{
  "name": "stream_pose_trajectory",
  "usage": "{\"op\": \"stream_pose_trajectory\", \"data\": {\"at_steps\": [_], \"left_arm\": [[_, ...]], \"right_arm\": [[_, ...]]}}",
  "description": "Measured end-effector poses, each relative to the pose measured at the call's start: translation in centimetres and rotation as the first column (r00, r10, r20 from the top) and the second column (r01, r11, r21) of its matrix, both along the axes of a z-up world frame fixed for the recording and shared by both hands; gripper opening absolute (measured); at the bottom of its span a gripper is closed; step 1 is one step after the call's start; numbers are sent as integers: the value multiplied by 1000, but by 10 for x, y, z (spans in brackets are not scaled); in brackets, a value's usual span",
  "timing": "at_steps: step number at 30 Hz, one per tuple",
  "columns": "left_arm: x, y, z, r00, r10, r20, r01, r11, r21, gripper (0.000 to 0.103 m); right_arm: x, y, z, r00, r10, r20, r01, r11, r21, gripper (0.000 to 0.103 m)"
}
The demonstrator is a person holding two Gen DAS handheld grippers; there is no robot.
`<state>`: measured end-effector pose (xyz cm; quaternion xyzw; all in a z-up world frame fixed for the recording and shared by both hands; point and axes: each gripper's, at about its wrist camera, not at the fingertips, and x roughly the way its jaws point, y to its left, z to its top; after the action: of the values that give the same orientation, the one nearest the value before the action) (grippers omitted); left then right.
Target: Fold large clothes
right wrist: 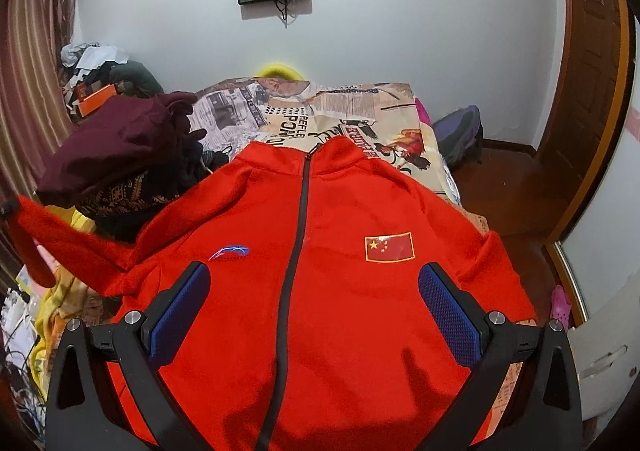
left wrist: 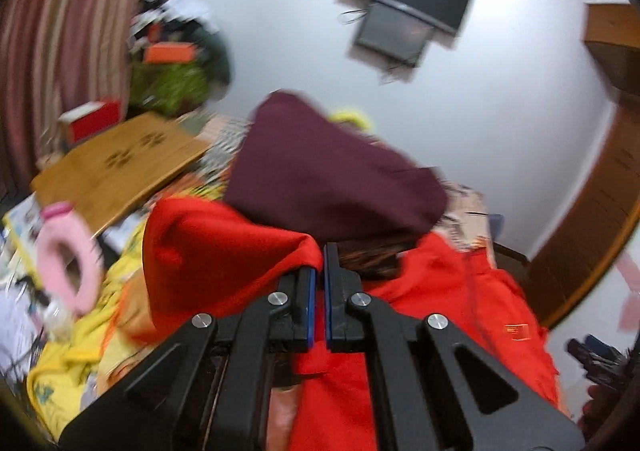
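Observation:
A red zip jacket with a flag patch lies front up on the bed, collar toward the far wall. My right gripper is open and empty, hovering above the jacket's chest. Its left sleeve is stretched out and lifted to the left. In the left wrist view my left gripper is shut on the red sleeve, holding it above the rest of the jacket.
A maroon garment lies heaped on patterned clothes left of the jacket. A newspaper-print bedsheet covers the bed. A wooden lap table, a pink ring and yellow cloth lie at the left. A door stands at the right.

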<state>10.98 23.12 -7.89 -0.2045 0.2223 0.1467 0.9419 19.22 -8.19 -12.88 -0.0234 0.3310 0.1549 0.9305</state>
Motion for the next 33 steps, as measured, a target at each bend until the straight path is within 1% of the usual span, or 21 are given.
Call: {"op": "stream_pose_trajectory", "data": {"at_steps": [4,7,11,14,16,21,23,26,28,29,33], "left_arm": [[24,-35,21,995,-92,29,91,995,46,1],[47,-64,32,984,-177,33,175,983,62,1],[76,-100,34,964,-265,12,264,961,86,1],[100,-133,28,942,-334,-27,335,936,108,1],[115,-154,21,924,-379,-60,383,916,115,1],[148,-200,-2,863,-479,-161,500,855,137,1],[156,-216,-14,836,-509,-205,540,829,144,2],[165,-235,-34,792,-545,-275,592,795,132,2],[169,-247,-47,764,-558,-323,617,778,116,2],[170,-252,-56,745,-565,-354,632,768,105,2],[170,-265,-73,703,-574,-420,659,747,82,3]], "right_arm": [[3,-5,-1,1000,9,6,-9,1000,9,103],[4,-11,-2,1000,10,8,-10,1000,11,103],[6,-17,-5,1000,8,9,-8,1000,7,103],[7,-25,-7,1000,5,7,-5,1000,7,103],[9,-30,-8,1000,1,6,-1,1000,5,103],[11,-43,-10,1000,-14,2,14,1000,3,103],[11,-46,-12,1000,-20,-2,20,1000,-1,103],[12,-51,-14,1000,-29,-6,29,1000,-10,103],[12,-54,-16,999,-36,-9,36,999,-20,103],[11,-55,-16,999,-38,-9,38,999,-23,103],[10,-60,-18,999,-45,-11,45,998,-35,103]]}}
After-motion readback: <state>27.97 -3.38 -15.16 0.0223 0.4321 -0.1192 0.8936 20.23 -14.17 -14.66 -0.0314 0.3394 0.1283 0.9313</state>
